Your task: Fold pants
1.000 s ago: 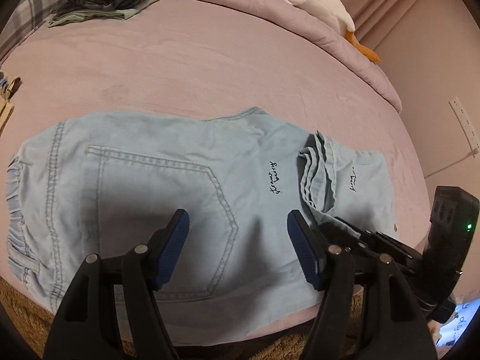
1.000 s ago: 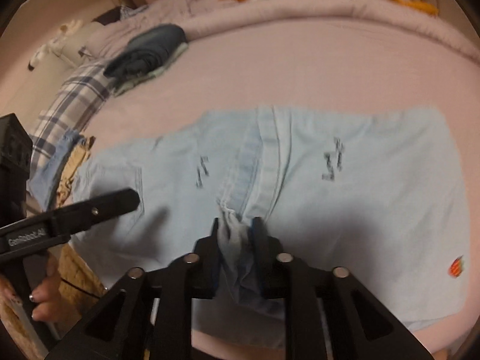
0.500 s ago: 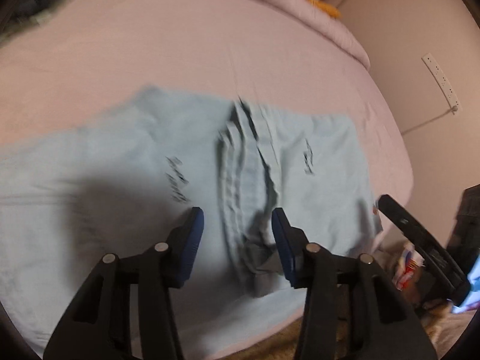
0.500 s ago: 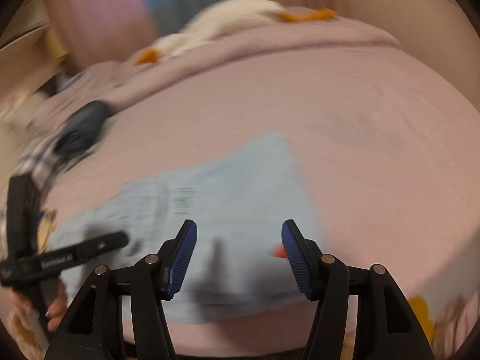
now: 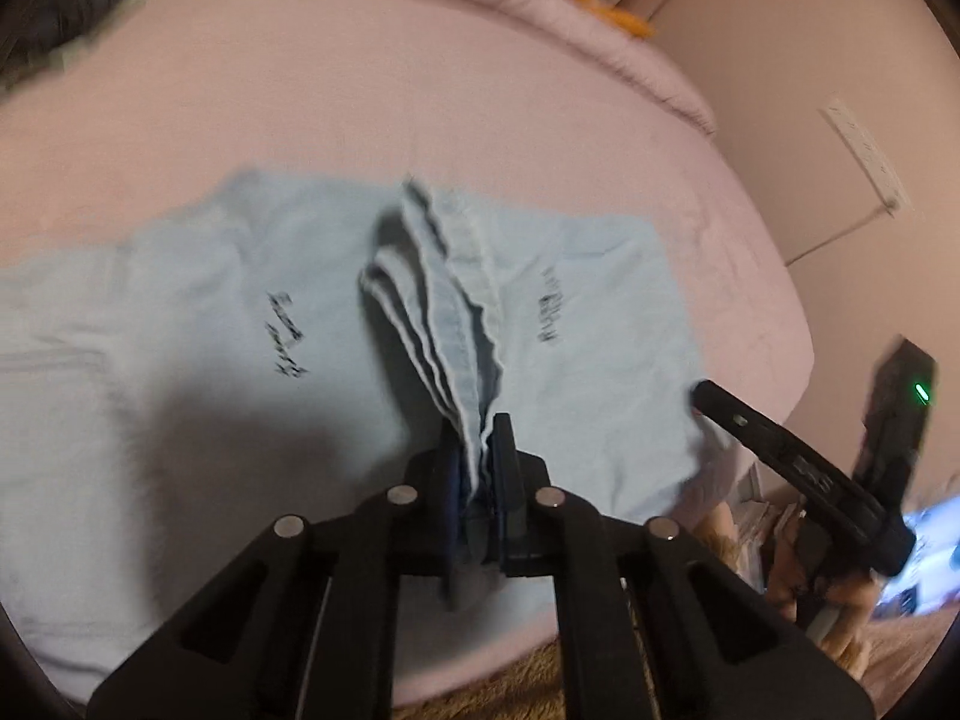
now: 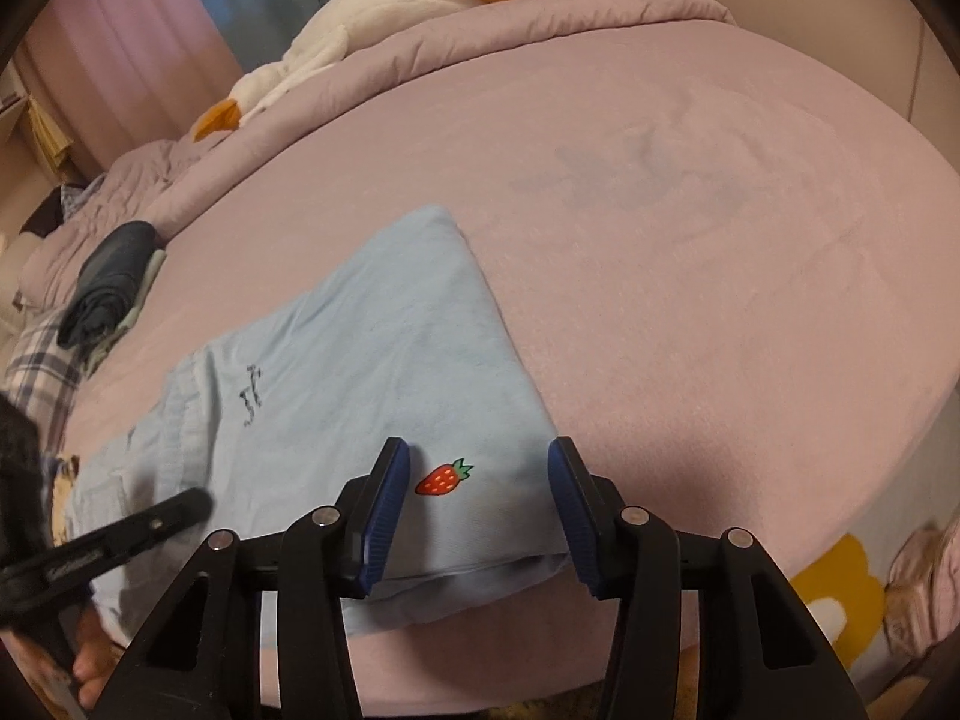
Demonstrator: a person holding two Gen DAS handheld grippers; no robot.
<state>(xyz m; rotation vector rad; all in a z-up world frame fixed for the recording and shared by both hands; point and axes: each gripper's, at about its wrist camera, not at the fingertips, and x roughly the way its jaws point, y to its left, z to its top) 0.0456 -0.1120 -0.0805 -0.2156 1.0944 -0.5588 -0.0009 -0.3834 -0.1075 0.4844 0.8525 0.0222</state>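
Light blue denim pants [image 5: 180, 360] lie flat across the pink bed, with black script on each leg. My left gripper [image 5: 479, 444] is shut on the bunched hem layers [image 5: 444, 324] that stand up in a ridge near the bed's front edge. In the right wrist view, the folded end of the pants [image 6: 384, 372] carries a red strawberry patch [image 6: 443, 478]. My right gripper [image 6: 480, 510] straddles that near corner, its jaws closing, the blue pads [image 6: 387, 516] standing clear of the cloth on both sides.
A pile of folded dark clothes [image 6: 108, 294] and plaid fabric [image 6: 36, 360] lie at the bed's far left. A white plush goose [image 6: 360, 42] rests on the rumpled duvet at the back. A power strip [image 5: 864, 156] hangs on the right wall. A yellow rug [image 6: 840, 588] lies below the bed edge.
My left gripper slid right from the back pocket to the bunched hems and shut on them. My right gripper let those hems go, swung right to the strawberry corner and opened.
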